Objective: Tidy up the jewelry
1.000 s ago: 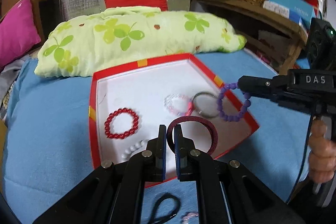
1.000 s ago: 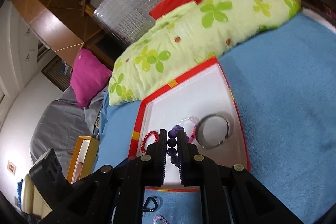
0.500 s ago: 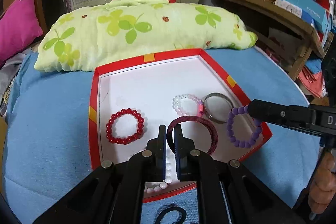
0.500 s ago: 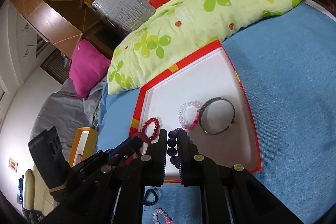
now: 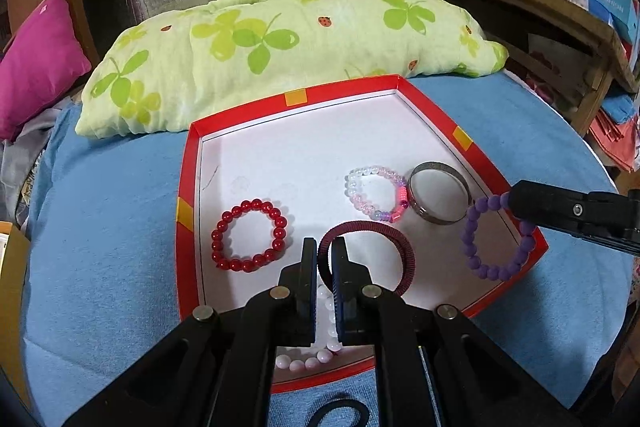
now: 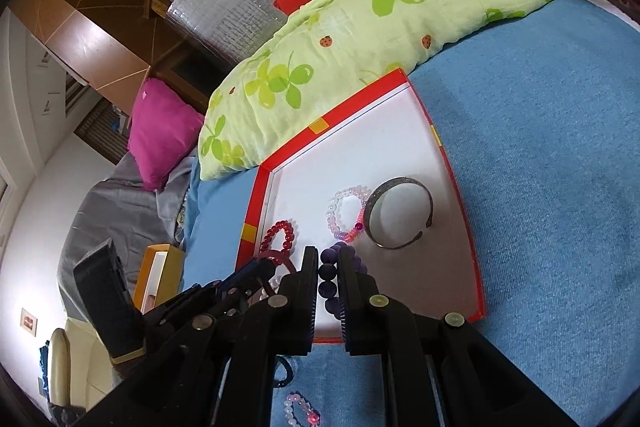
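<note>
My left tongs (image 5: 325,251) are pressed together on the near-left arc of the maroon hair tie (image 5: 402,251), which hangs out to the right of my fingers over the white floor of the red-rimmed tray (image 5: 185,187). My right tongs (image 6: 329,267) are pinching the purple bead bracelet (image 5: 472,227); in the left view it dangles from their tips over the tray's right edge, partly inside and partly past the red rim.

In the tray, the red bead bracelet (image 5: 248,237) lies on the left side, just left of my left fingers and near the left rim. The pink and clear bead bracelet (image 5: 376,193) lies right of centre, touching the silver bangle (image 5: 438,193), which sits close to the right rim. A white bead bracelet (image 5: 320,343) lies at the near edge, mostly hidden under my left tongs.

The far half of the tray is bare white floor right up to the far rim, and so is the middle strip between the red beads and the pink ones. The near half is crowded. The tray's far edge stops just short of the green clover-print pillow (image 5: 280,55).

The tray rests on a blue cover (image 5: 100,227) with wide bare stretches to its left and right. On the near side of the tray, outside the rim, a dark hair tie (image 5: 340,413) lies on the blue, and the right view shows a small pink bead bracelet (image 6: 300,407) there too.
</note>
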